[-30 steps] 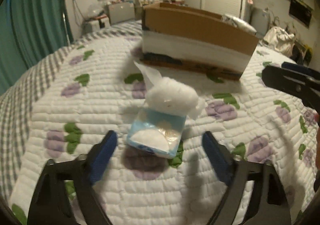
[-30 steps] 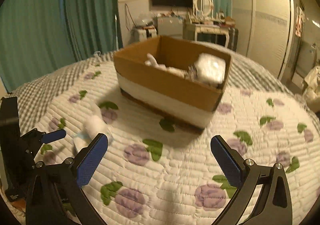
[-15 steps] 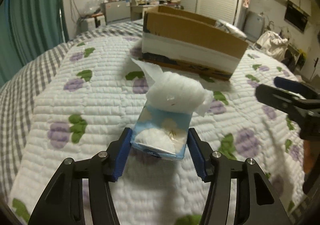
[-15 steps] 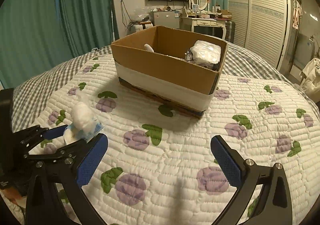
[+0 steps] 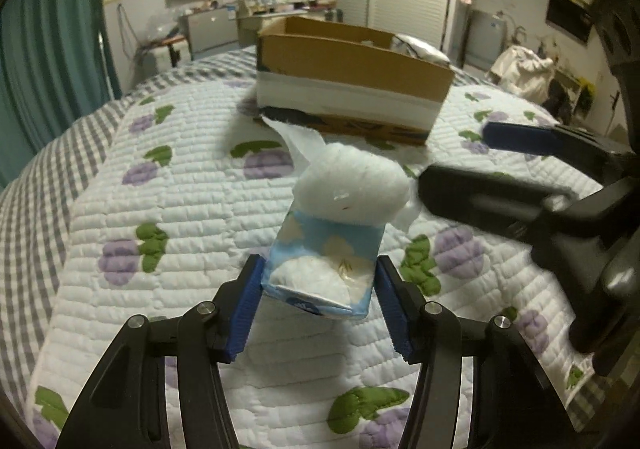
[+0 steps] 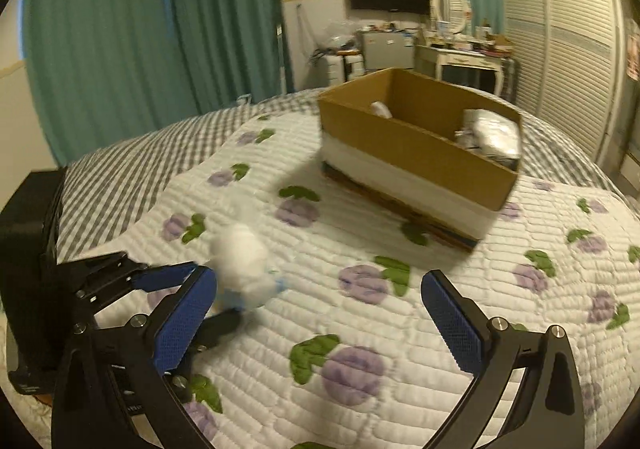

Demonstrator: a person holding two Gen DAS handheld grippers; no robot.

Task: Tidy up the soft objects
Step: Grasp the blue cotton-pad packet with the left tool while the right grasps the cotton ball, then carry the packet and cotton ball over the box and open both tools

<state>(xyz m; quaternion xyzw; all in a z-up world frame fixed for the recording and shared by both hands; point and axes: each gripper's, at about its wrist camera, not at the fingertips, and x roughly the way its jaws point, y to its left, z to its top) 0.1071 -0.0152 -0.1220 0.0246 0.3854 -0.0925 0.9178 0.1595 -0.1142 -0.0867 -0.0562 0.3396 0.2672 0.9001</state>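
Observation:
My left gripper is shut on a light-blue tissue pack with white tissue bulging from its top, held above the quilt. The pack also shows blurred in the right wrist view, at the left. My right gripper is open and empty; its fingers reach in from the right in the left wrist view, close beside the tissue. A cardboard box with soft packs inside stands on the bed beyond; it also shows in the right wrist view.
The bed is covered by a white quilt with purple flowers and a grey checked border. Teal curtains hang at the left. A dresser, TV and wardrobe stand past the bed.
My left gripper closed on the tissue pack and lifted it off the quilt. My right gripper swung left, closer to the pack.

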